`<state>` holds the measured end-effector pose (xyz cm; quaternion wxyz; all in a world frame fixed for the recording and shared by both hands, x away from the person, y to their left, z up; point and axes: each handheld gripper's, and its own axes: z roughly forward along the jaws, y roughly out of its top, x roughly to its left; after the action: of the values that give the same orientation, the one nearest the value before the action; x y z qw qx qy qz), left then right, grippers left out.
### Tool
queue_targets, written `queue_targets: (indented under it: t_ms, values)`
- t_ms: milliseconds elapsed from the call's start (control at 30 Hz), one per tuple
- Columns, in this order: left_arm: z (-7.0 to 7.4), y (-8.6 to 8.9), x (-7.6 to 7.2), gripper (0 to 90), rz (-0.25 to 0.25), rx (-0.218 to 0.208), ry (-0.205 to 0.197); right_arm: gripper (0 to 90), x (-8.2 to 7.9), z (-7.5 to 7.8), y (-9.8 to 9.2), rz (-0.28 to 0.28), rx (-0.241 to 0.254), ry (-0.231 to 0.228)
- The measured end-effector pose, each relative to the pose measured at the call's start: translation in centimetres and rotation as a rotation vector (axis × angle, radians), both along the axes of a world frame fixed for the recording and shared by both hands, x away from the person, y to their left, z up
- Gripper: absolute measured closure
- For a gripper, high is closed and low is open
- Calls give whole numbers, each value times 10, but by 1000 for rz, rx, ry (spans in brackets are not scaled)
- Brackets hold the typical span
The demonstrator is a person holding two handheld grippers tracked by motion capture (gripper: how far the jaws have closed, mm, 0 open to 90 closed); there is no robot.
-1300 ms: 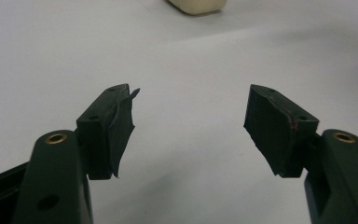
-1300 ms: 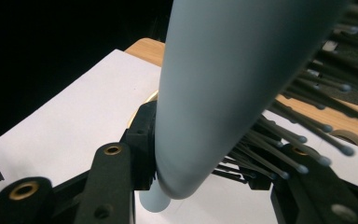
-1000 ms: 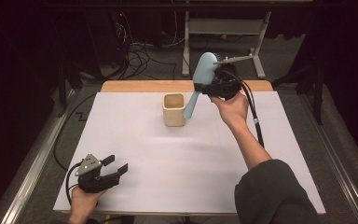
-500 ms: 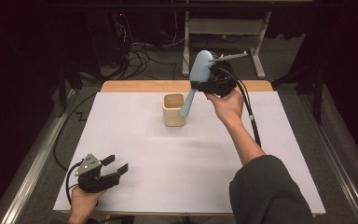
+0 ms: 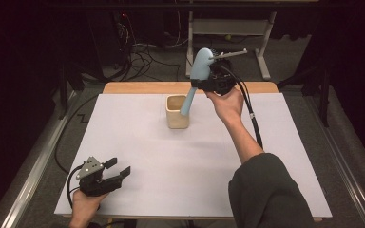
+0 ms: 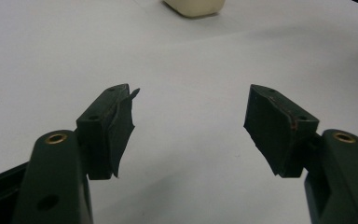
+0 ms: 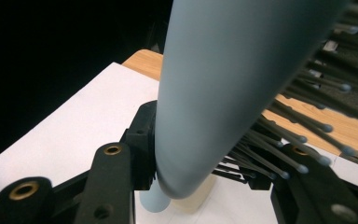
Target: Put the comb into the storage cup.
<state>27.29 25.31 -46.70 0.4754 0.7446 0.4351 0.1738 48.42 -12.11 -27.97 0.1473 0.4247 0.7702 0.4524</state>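
Observation:
A light blue hairbrush (image 5: 200, 64) stands tilted, head up and handle down, with my right gripper (image 5: 205, 84) shut on its neck. Its handle end hangs at the right rim of a cream cup (image 5: 176, 118) standing at the table's back middle; I cannot tell if they touch. In the right gripper view the brush (image 7: 223, 70) rises between the jaws of my right gripper (image 7: 205, 161), dark bristles (image 7: 303, 135) fan rightward, and the cup (image 7: 200, 199) lies below. My left gripper (image 5: 119, 167) rests at the near left, open and empty. In its own view the left gripper (image 6: 189, 121) faces the cup (image 6: 196, 7).
A white sheet (image 5: 180, 171) covers the table, and a strip of bare wood (image 5: 138, 88) shows along its back edge. Behind the table are floor cables (image 5: 142, 57) and a metal stand (image 5: 261, 42). A cable (image 5: 249, 111) trails from the right gripper along the forearm.
The right hand has shifted the brush slightly to the left, bringing its handle end closer over the cup. The left gripper has stayed put.

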Motion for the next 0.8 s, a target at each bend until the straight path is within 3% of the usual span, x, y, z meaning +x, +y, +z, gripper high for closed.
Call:
queue_targets:
  t_ms: [800]
  values:
    - [0, 0, 0, 330, -6, -6, -2, 559, 13, 0, 12, -42, -9, -1]
